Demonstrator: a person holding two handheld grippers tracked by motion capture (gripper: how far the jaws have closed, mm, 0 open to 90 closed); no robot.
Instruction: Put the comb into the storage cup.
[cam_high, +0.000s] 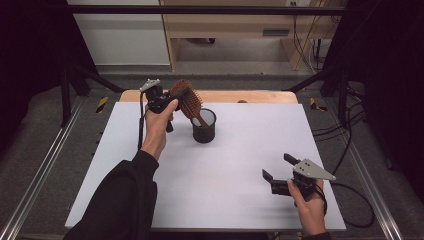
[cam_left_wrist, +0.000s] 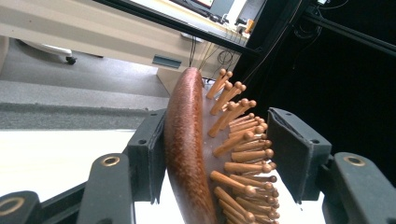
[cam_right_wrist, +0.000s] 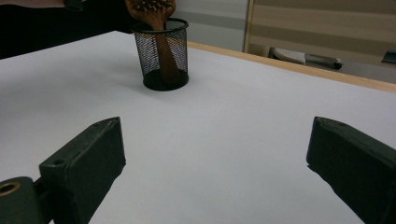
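Note:
A brown wooden hairbrush (cam_high: 188, 100) stands tilted with its handle down inside a black mesh cup (cam_high: 204, 131) at the far middle of the white table top (cam_high: 225, 175). My left gripper (cam_high: 169, 101) is shut on the brush head. In the left gripper view the brush (cam_left_wrist: 184, 140) sits between the jaws, its smooth back against one pad (cam_left_wrist: 148, 154) and its bristle tips at the other. My right gripper (cam_high: 279, 167) hovers open near the front right of the table with nothing in it. The right gripper view has the cup (cam_right_wrist: 147, 51) and brush (cam_right_wrist: 154, 11) far ahead of the right gripper (cam_right_wrist: 219, 140).
A wooden strip (cam_high: 250, 96) borders the table's far edge. Behind it stand a wooden shelf unit (cam_high: 230, 30) and hanging cables (cam_high: 312, 45). Metal rails run along both sides. A black cable (cam_high: 357, 200) trails from the right gripper.

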